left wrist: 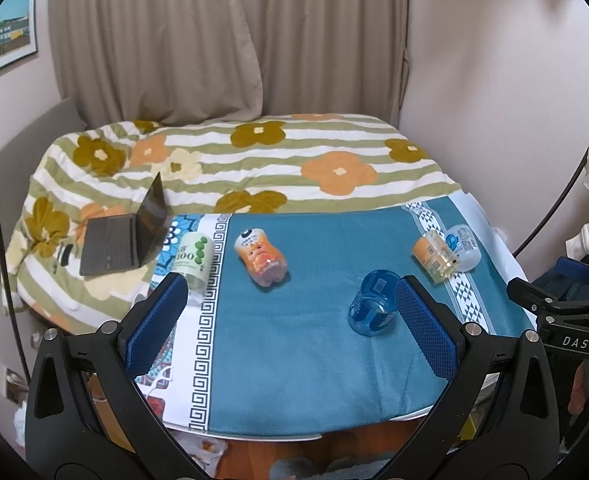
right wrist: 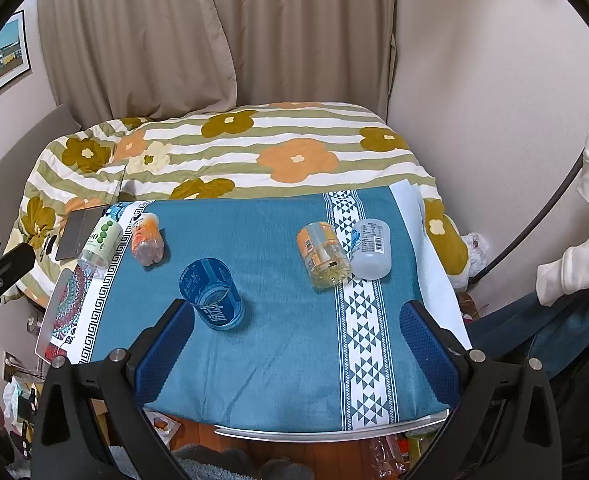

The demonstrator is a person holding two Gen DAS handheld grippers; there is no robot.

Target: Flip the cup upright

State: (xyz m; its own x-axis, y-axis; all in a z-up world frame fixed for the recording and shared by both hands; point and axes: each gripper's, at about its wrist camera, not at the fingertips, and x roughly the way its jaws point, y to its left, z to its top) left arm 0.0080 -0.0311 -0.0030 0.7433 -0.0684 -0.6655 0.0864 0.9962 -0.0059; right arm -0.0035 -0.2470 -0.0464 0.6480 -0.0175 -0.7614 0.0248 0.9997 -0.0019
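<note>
- While both pairs of fingers stand wide apart and hold nothing, we judge the left gripper (left wrist: 290, 284) and right gripper (right wrist: 296, 308) are held back over the near edge of the surface (right wrist: 294, 364) so that either could close in on the cup.
- We see the blue cup (right wrist: 210, 294) standing on end near the middle of the surface, just beyond the right gripper's inner finger and apart from everything else.
- We cannot tell whether its mouth faces up or down. Mouth down, it waits to be turned; mouth up, it already stands as wanted.
- Four bottles lie on their sides: a green-labelled one (left wrist: 192, 258) at the left edge, an orange one (left wrist: 260, 258) beside it, and two (left wrist: 434, 256) touching near the right edge. We take them for clutter.
</note>
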